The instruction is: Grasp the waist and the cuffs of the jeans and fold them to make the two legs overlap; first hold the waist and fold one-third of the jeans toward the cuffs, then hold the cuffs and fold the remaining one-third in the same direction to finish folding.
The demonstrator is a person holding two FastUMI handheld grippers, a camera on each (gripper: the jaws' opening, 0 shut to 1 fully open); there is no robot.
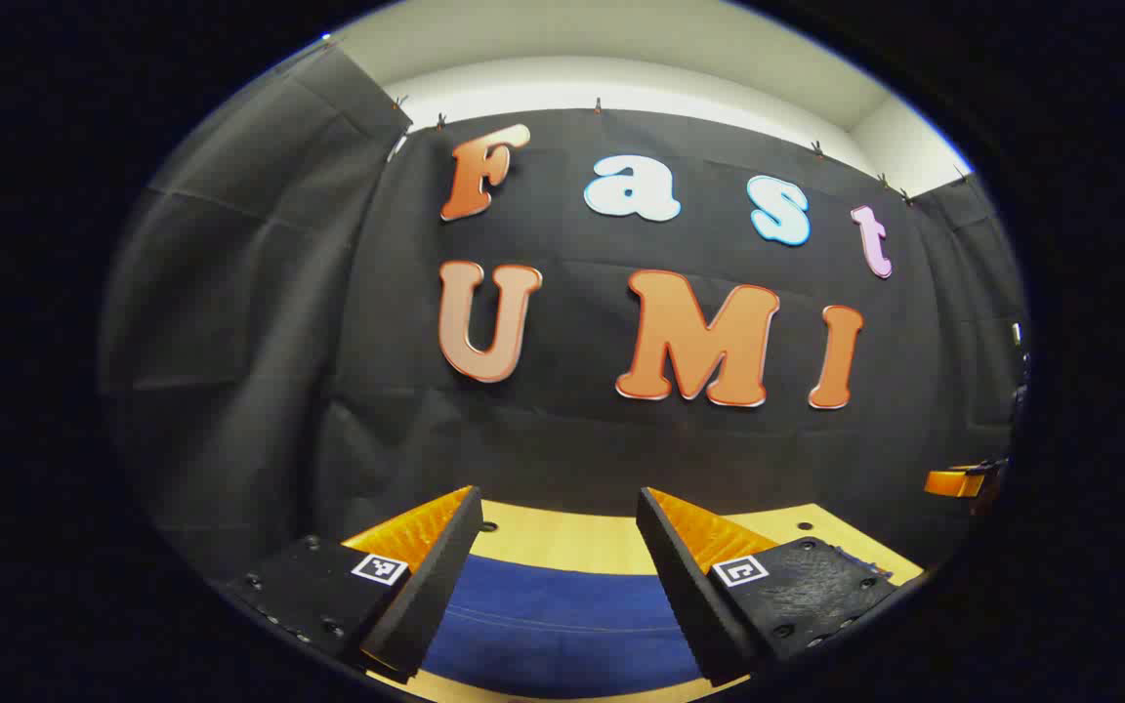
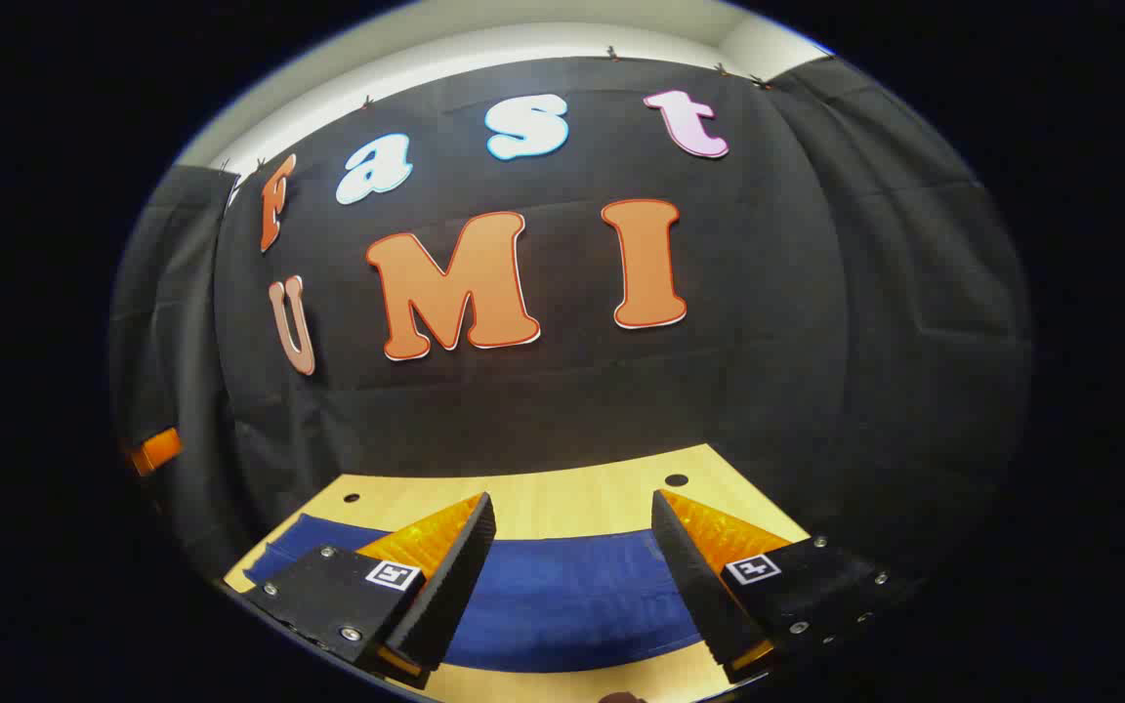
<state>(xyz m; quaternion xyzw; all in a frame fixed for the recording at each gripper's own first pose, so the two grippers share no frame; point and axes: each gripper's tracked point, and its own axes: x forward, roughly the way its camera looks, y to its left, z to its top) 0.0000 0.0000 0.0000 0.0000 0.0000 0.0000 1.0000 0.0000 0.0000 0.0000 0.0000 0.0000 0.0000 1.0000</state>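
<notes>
Dark blue jeans (image 1: 558,625) lie flat on a light wooden table (image 1: 562,535), seen low in the left gripper view between the fingers. My left gripper (image 1: 560,503) hangs open above the cloth with nothing between its fingers. In the right gripper view the same jeans (image 2: 562,600) stretch across the table (image 2: 572,498) as a blue band. My right gripper (image 2: 572,508) is open too, held above the jeans and gripping nothing. The right gripper (image 1: 963,480) peeks in at the far right edge of the left gripper view; the left gripper (image 2: 154,451) shows at the far left of the right gripper view.
The black cloth wall (image 1: 621,420) rises just behind the table's far edge. Small dark holes (image 2: 676,479) mark the tabletop near that edge. Bare wood shows beyond the jeans and along the near edge (image 2: 562,683).
</notes>
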